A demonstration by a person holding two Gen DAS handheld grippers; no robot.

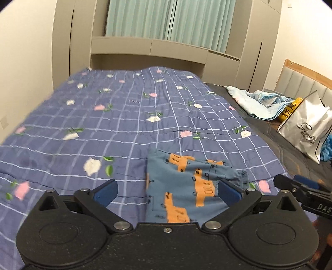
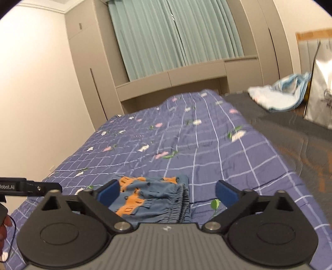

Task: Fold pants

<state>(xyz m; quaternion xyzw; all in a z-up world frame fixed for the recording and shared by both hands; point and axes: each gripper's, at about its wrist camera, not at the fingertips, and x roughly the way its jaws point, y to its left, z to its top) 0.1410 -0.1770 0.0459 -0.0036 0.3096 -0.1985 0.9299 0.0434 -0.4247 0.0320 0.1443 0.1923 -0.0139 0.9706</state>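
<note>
Blue pants (image 1: pixel 186 187) with an orange print lie folded into a small bundle on the checked quilt (image 1: pixel 103 128). My left gripper (image 1: pixel 167 192) hovers just in front of the bundle. It is open wide, its blue pads (image 1: pixel 105 192) apart from the cloth and holding nothing. In the right wrist view the pants (image 2: pixel 149 195) show their gathered waistband (image 2: pixel 180 205) on the right side. My right gripper (image 2: pixel 167 192) is also open wide above the near end of the bundle, with nothing gripped. Each gripper shows at the edge of the other's view: the right gripper (image 1: pixel 307 193) and the left gripper (image 2: pixel 31 188).
The purple-blue flowered quilt covers most of the bed. At the right, on the dark mattress (image 1: pixel 290 149), lie a crumpled light-blue cloth (image 1: pixel 261 103), a white shopping bag (image 1: pixel 307 128) and a yellow package (image 1: pixel 288 110). Grey cabinets (image 1: pixel 145 47) and a green curtain (image 1: pixel 170 18) stand behind.
</note>
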